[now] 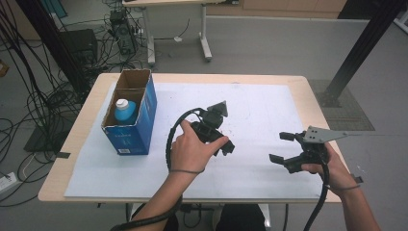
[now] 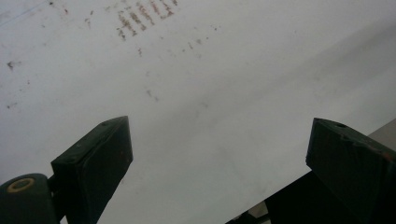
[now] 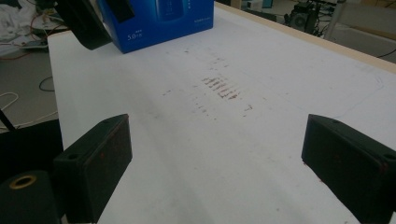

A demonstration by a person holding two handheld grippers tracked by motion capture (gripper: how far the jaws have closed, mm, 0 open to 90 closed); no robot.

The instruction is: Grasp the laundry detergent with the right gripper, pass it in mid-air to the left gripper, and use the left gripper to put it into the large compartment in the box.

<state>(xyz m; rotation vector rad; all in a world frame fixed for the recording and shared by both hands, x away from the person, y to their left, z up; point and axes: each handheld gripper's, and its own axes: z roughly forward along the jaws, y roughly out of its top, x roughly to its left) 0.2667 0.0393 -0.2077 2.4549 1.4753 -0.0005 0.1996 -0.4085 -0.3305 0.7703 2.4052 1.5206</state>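
A: Starting at the left of the high view, what stands there?

B: One blue cardboard box [image 1: 132,115], top flaps open, on the white sheet [image 1: 260,103] in the left half of the frame. Inside it sits one blue bottle with a white cap [image 1: 123,108].

A: And the left gripper?

B: The left gripper [image 1: 226,144] is at the middle of the frame, to the right of the box and apart from it, with the person's left hand [image 1: 192,149] wrapped over it. In the left gripper view its jaws stand wide apart with nothing between them, above bare sheet with brown smudges [image 2: 135,23] at the upper left.

A: Further right?

B: The right gripper [image 1: 281,147] is in the lower right, well apart from the box, held by the right hand [image 1: 332,168]. Its jaws are spread too and grasp nothing; the right gripper view has the box [image 3: 159,21] at the upper left, far beyond them.

A: Counts?

B: One box, one bottle, two grippers, two hands
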